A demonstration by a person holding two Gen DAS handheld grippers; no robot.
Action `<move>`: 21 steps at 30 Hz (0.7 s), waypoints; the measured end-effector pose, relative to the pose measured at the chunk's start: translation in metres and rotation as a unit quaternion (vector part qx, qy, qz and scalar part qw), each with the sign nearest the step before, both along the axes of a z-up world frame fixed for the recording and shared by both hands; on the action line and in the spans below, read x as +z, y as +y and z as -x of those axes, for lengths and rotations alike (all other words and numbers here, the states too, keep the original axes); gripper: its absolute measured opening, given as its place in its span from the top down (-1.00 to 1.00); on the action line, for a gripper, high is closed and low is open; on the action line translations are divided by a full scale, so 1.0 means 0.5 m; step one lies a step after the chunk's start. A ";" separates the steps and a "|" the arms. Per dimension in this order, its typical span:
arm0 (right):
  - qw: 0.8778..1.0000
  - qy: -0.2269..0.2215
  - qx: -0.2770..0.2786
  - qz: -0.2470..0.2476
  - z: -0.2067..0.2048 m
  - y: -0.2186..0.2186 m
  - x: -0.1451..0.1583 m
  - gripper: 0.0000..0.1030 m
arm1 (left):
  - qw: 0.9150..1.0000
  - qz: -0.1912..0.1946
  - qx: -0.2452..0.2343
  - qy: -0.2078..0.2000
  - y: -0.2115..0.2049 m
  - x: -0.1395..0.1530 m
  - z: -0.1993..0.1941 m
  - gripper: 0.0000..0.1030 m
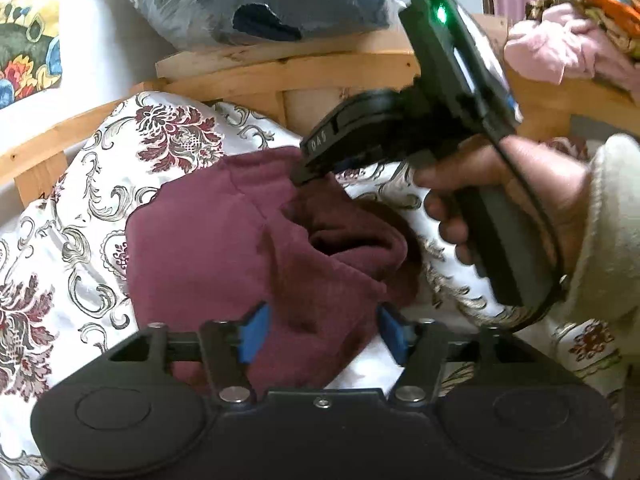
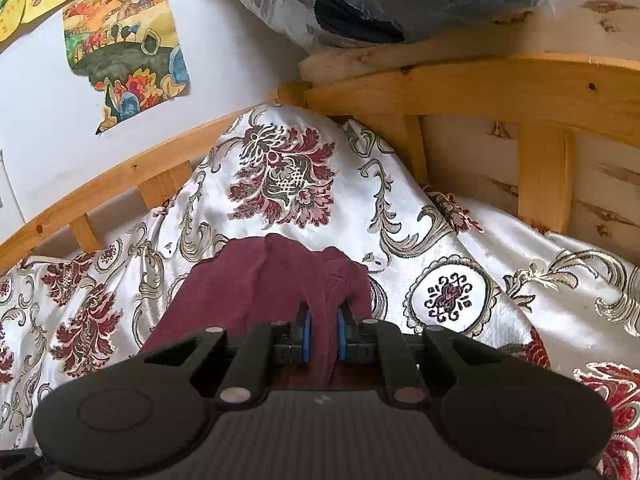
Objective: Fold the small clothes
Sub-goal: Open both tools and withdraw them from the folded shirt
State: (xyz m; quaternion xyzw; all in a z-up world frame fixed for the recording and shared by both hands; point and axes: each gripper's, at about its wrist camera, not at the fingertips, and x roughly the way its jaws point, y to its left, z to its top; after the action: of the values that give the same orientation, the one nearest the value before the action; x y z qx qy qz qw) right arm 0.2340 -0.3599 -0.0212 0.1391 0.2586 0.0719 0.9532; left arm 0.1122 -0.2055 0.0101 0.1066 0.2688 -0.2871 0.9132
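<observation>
A maroon garment (image 1: 224, 248) lies crumpled on the floral white bedcover (image 1: 80, 208). My left gripper (image 1: 322, 334) is open, its blue pads on either side of the garment's near edge, with cloth between them. My right gripper (image 2: 323, 338) is shut on a fold of the maroon garment (image 2: 264, 280) and holds it just above the bedcover (image 2: 440, 240). In the left wrist view the right gripper (image 1: 304, 174) comes in from the right, held by a hand, with its tip on the garment's far edge.
A wooden bed frame (image 1: 280, 72) runs behind the cover. A plastic bag with dark cloth (image 1: 256, 4) sits on it. Pink and patterned clothes (image 1: 568, 40) are piled at the far right. A colourful picture (image 2: 124, 40) hangs on the white wall.
</observation>
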 end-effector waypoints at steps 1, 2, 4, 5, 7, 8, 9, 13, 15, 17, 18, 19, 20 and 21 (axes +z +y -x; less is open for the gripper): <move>1.000 0.002 0.000 -0.005 -0.001 -0.003 -0.001 0.70 | 1.000 0.006 0.004 0.000 0.003 0.005 0.001 -0.37; 1.000 0.003 0.000 -0.008 -0.002 -0.005 -0.003 0.70 | 1.000 0.013 0.009 -0.001 0.006 0.010 0.002 -0.45; 1.000 0.005 -0.001 -0.015 -0.003 -0.008 -0.004 0.70 | 0.999 0.032 0.025 -0.003 0.018 0.023 0.002 -0.58; 1.000 0.005 -0.001 -0.016 -0.003 -0.009 -0.005 0.70 | 0.998 0.043 0.035 -0.002 0.025 0.030 0.001 -0.64; 1.000 0.003 -0.001 -0.016 -0.003 -0.008 -0.006 0.70 | 0.996 0.064 0.065 0.001 0.044 0.043 -0.004 -0.73; 1.000 0.002 -0.001 -0.016 -0.004 -0.007 -0.006 0.70 | 0.994 0.075 0.084 0.004 0.054 0.049 -0.008 -0.78; 1.000 0.000 -0.002 -0.017 -0.004 -0.007 -0.007 0.70 | 0.991 0.086 0.106 0.007 0.067 0.053 -0.013 -0.83; 1.000 -0.020 -0.006 -0.020 -0.002 -0.003 -0.009 0.70 | 0.972 0.122 0.197 0.029 0.120 0.052 -0.043 -0.88; 0.999 -0.035 -0.010 -0.012 -0.003 0.003 -0.006 0.70 | 0.964 0.122 0.232 0.051 0.145 0.045 -0.070 -0.87; 0.999 -0.041 -0.015 -0.004 -0.007 0.006 -0.003 0.70 | 0.954 0.122 0.264 0.066 0.169 0.038 -0.092 -0.86; 0.999 -0.042 -0.018 -0.005 -0.011 0.005 -0.003 0.70 | 0.951 0.124 0.274 0.074 0.184 0.035 -0.101 -0.86; 0.999 -0.039 -0.019 -0.007 -0.013 0.003 -0.005 0.70 | 0.948 0.125 0.280 0.084 0.193 0.030 -0.111 -0.86; 0.999 -0.035 -0.021 -0.010 -0.015 0.002 -0.007 0.70 | 0.946 0.123 0.284 0.100 0.200 0.025 -0.123 -0.86; 0.999 -0.033 -0.022 -0.013 -0.015 0.000 -0.009 0.70 | 0.944 0.124 0.285 0.113 0.207 0.019 -0.132 -0.86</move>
State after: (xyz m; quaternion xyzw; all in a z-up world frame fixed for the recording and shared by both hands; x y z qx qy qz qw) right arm 0.2414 -0.3601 -0.0256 0.1550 0.2231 0.0594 0.9606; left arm 0.1782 -0.1017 0.0196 -0.1220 0.3521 -0.0557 0.9263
